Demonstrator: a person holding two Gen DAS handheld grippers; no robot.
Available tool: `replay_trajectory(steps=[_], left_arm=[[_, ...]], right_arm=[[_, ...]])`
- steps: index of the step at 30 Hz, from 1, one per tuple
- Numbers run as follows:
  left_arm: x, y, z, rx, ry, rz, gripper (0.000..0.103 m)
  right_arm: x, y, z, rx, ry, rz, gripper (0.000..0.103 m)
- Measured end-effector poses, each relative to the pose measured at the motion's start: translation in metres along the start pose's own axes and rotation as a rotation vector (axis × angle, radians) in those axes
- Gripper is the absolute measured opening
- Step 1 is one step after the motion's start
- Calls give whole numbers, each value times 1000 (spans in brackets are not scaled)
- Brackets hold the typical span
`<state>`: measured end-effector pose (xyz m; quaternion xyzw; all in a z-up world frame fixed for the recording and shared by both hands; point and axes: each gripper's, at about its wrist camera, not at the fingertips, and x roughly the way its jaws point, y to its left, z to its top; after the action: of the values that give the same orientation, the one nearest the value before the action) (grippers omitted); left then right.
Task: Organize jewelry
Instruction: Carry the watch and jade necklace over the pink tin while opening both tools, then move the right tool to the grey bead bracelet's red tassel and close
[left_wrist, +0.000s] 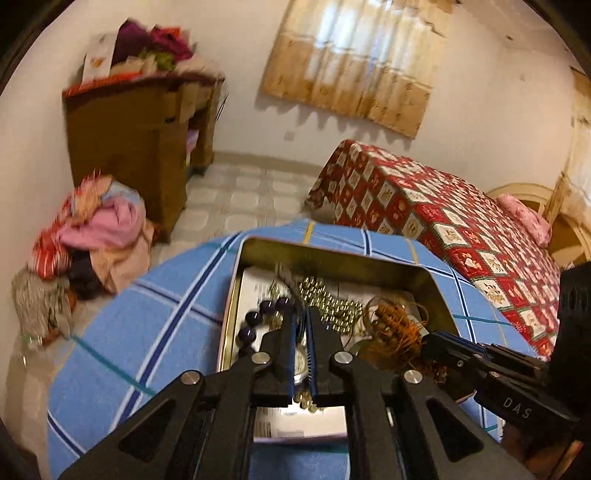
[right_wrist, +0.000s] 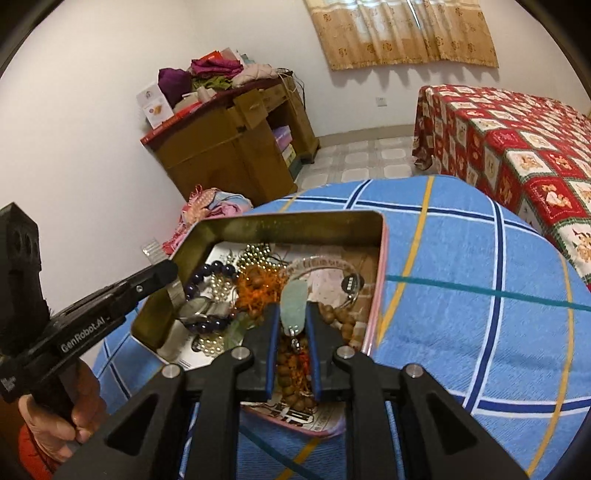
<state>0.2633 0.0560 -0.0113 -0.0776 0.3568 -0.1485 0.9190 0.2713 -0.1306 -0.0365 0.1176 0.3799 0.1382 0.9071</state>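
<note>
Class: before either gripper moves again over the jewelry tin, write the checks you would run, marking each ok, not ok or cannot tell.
1. Right gripper closed on the pale green pendant: ok.
2. Pendant's cord free of the wooden beads: cannot tell.
3. Left gripper holding something: cannot tell; jaws nearly shut.
4. Tin flat on the blue checked cloth: ok.
5. Grippers apart from each other: ok.
</note>
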Motion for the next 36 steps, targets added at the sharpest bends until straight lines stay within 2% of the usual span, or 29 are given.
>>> replay_trajectory(steps=[2, 3, 5, 7, 11, 15, 18, 24, 30, 36], left_arm=[[-8, -1, -1, -3, 5, -12, 27], [-13, -2, -1, 0, -5, -11, 54], [-32, -5, -5, 12, -67, 9, 87], [-49, -8, -9, 36, -120, 30, 89], [-69, -12, -23, 58, -111, 117, 89], [-84, -25, -55, 118, -81, 191, 89], [-93, -33, -77, 133, -60, 194, 89], [-105, -53, -115, 139, -23, 197, 89], [-118, -81, -132, 247, -35, 248, 89], [-118, -88, -140, 212, -1, 233, 89]], right_arm=[[-5, 1, 0, -6, -1, -1, 27], [-8, 2, 0, -3, -5, 4, 30], [-23, 3, 3, 5, -28, 7, 34], [-40, 5, 5, 11, -59, 11, 34], [-92, 2, -7, 64, -135, 0, 36], [-125, -3, -36, 98, -152, -47, 36], [-143, -11, -64, 148, -133, -80, 36], [-158, -17, -94, 182, -80, -98, 36], [-181, -22, -119, 167, -75, -125, 36], [-191, -31, -141, 183, -55, -153, 36]])
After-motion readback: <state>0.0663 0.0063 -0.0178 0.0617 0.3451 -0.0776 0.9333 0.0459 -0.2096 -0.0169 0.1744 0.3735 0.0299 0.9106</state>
